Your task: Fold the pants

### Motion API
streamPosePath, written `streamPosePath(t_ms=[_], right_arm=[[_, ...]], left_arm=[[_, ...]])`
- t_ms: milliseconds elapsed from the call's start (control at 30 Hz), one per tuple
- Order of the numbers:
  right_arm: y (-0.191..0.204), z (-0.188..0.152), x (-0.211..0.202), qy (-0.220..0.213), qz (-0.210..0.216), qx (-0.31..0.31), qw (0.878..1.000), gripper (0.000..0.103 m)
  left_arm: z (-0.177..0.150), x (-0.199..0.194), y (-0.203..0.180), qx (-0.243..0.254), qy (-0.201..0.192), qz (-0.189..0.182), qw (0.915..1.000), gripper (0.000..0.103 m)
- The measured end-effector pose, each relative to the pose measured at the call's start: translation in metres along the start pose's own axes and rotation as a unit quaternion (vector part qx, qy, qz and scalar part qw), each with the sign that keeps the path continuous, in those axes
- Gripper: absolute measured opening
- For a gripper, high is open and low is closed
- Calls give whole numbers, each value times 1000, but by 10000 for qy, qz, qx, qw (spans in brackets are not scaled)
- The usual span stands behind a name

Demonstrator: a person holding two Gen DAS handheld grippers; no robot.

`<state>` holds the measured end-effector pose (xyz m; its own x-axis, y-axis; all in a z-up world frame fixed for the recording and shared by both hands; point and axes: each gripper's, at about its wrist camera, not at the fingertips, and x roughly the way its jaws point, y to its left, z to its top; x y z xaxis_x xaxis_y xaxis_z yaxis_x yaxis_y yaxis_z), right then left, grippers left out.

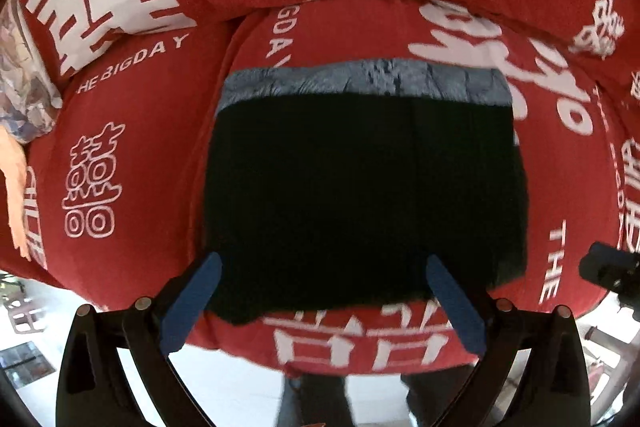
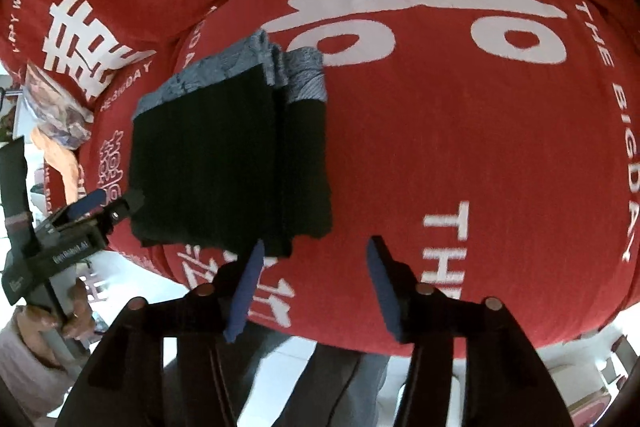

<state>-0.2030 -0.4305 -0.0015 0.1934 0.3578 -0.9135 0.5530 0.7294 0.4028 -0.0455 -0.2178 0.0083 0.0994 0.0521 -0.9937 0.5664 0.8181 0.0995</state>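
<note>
Both the left gripper (image 1: 322, 269) and right gripper (image 2: 316, 255) have jaws apart, empty. The folded black pants (image 1: 360, 187) probably could flop open if bumped.

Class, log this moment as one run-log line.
pants: folded, lying on red cover | left gripper: open, empty | right gripper: open, empty

Both tools (image 1: 322, 269) (image 2: 316, 251) agape (nothing gripped)

One folded pants (image 1: 360, 187) bundle, two tongs, one red cover (image 1: 160, 155).
</note>
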Motion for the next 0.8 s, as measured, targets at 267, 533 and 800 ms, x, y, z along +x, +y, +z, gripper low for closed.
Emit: streamPosePath(t_ms=[267, 533, 800], right_arm=[[58, -25, -25, -339, -154, -203, 9991, 79], [104, -44, -50, -956, -911, -248, 9909, 101], [126, -63, -68, -1104, -1395, -35, 9840, 103]], left_arm=[[-44, -19, 3, 510, 459, -259, 9973, 103], [-52, -67, 25, 1025, -181, -115, 9945, 103], [-56, -83, 49, 985, -253, -460, 9937, 103]])
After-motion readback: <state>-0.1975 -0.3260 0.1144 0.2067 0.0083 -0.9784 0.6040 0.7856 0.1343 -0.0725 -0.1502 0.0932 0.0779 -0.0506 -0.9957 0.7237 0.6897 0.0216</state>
